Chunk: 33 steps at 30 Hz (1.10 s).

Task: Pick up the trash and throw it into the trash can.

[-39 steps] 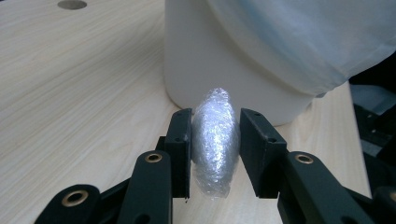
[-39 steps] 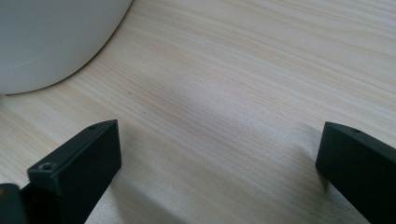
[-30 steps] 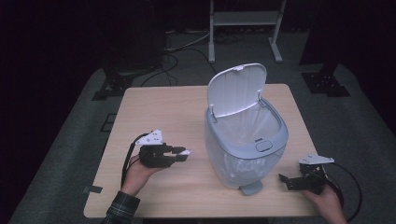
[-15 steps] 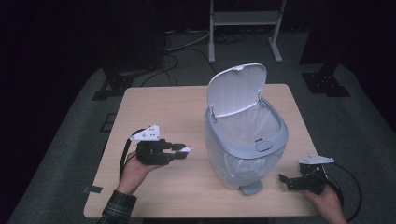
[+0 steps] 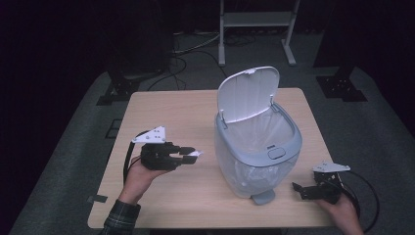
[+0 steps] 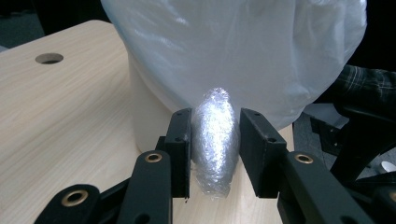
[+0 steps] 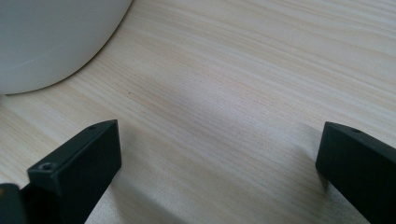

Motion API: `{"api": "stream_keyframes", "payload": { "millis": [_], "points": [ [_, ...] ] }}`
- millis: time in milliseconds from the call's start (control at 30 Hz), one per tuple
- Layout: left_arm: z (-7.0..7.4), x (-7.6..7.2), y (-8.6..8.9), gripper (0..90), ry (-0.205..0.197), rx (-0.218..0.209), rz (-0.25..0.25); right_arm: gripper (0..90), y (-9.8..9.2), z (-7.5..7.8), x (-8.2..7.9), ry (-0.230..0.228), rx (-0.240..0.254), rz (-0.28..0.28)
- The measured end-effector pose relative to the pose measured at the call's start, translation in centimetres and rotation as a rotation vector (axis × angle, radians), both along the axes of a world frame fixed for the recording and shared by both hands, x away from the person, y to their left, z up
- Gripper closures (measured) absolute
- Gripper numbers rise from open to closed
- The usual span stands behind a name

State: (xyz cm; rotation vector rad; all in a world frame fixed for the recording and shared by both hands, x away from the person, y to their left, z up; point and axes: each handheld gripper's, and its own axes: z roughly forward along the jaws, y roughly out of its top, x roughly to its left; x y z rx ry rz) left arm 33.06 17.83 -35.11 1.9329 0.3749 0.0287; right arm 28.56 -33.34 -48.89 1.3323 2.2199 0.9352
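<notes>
While left tool (image 6: pixel 215 154) clamps crinkled foil wad (image 6: pixel 213 140), right tool (image 7: pixel 219 172) gapes, translucent bin (image 5: pixel 257 147).

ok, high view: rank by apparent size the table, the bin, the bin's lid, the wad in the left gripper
1. table
2. bin
3. lid, raised open at the back of the bin
4. plastic wad, a small pale bit between the jaws of the left gripper

No close calls here.
</notes>
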Motion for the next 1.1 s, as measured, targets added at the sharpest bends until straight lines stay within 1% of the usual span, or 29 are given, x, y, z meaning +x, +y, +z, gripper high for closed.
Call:
{"api": "stream_keyframes", "payload": {
  "millis": [167, 433, 467, 533, 667, 933, 967, 1100],
  "points": [
    [1.0, -0.2, -0.1, 65.3, -0.008, -0.005, -0.009, 0.0, 0.0, 0.0, 0.0, 0.0, 0.0, 0.0],
    [2.1, -0.3, -0.1, 65.3, -0.019, -0.012, -0.021, 0.0, 0.0, 0.0, 0.0, 0.0, 0.0, 0.0],
    [2.6, -0.3, -0.1, 65.3, -0.024, -0.015, -0.023, 0.0, 0.0, 0.0, 0.0, 0.0, 0.0, 0.0],
    [3.0, -0.3, -0.1, 65.3, -0.029, -0.024, -0.026, 0.0, 0.0, 0.0, 0.0, 0.0, -0.001, 0.0],
    [3.9, -0.3, -0.1, 65.3, -0.035, -0.026, -0.035, 0.0, 0.0, 0.0, 0.0, 0.0, -0.001, 0.0],
    [5.3, -0.3, -0.3, 65.3, -0.049, -0.036, -0.049, 0.0, 0.0, 0.0, 0.0, -0.001, -0.001, 0.0],
    [5.3, -0.3, -0.3, 65.3, -0.049, -0.036, -0.049, 0.0, 0.0, 0.0, 0.0, -0.001, -0.001, 0.0],
    [6.2, -0.3, -0.6, 65.3, -0.058, -0.045, -0.06, 0.0, 0.0, 0.0, 0.0, 0.0, 0.0, 0.0]
  ]
}}
